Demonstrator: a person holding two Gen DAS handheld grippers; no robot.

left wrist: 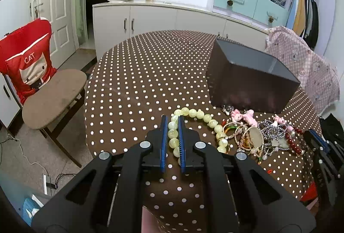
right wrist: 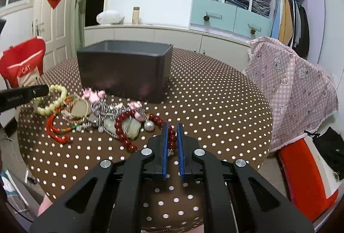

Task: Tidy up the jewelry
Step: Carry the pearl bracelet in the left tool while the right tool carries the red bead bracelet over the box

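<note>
- Left gripper [left wrist: 172, 123]: your blue pads sit close on either side of the pale green bead bracelet [left wrist: 194, 113], with beads filling the gap between them. It reads as clamped on the strand. The rest of the loop curves off to the right of the tips and lies on the cloth.
- Right gripper [right wrist: 171, 128]: jaws drawn near together with the dark red bead bracelet [right wrist: 122, 127] running into the gap. The beads between the pads look gripped, but the contact is partly hidden by the fingers, so treat that as likely, not certain.
- Just ahead of both tools, the jewelry pile [right wrist: 94, 112] is one tangle: a red cord bracelet [right wrist: 58, 130], silver chain, pink charms, a pale stone pendant and a silver ball bead. Which strands are knotted together cannot be made out.
- Beyond the pile, the dark grey bin [right wrist: 124, 69] stands upright on the polka-dot tablecloth [right wrist: 215, 104], close behind the jewelry.
- Progress, as a judgement: early. Everything visible lies outside the bin; you hold two strands at most and the sorting is left.
- Hidden: the bin's floor shows in neither view, so its contents are unknown. In the left view your right gripper is cut off at the frame edge.
</note>
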